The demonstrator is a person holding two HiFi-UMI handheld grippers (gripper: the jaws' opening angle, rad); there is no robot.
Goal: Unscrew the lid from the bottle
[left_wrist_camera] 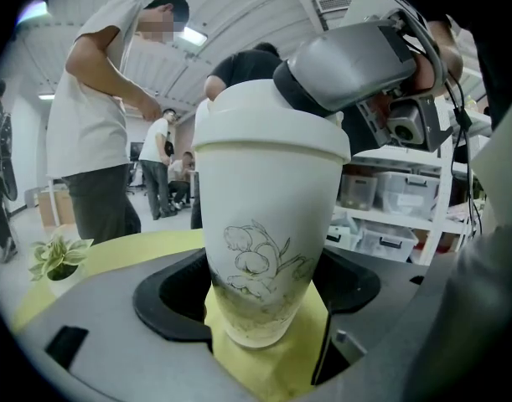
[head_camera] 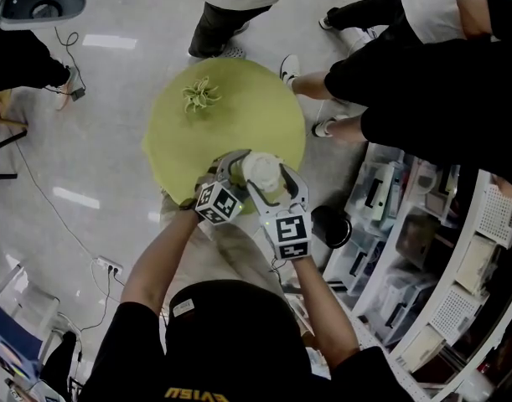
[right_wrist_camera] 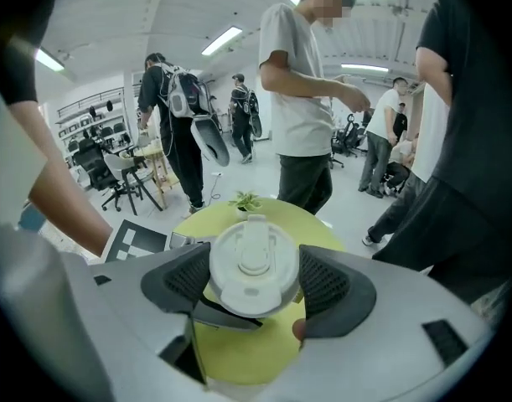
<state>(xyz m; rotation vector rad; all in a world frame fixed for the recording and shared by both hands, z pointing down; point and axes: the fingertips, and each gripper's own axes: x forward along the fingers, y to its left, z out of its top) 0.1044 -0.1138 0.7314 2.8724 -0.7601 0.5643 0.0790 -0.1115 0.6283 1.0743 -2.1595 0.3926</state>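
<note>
A white bottle with a line drawing of flowers stands upright over the near edge of the round yellow-green table. My left gripper is shut on its lower body, with a black pad against each side. From above, my right gripper has its ribbed pads pressed on the white lid, left and right. In the head view the lid shows between the left gripper and the right gripper. Whether the bottle's base rests on the table is hidden.
A small potted plant sits at the table's far side. Several people stand close round the far and right edges of the table. Shelves with plastic bins run along the right. A black round object lies on the floor beside me.
</note>
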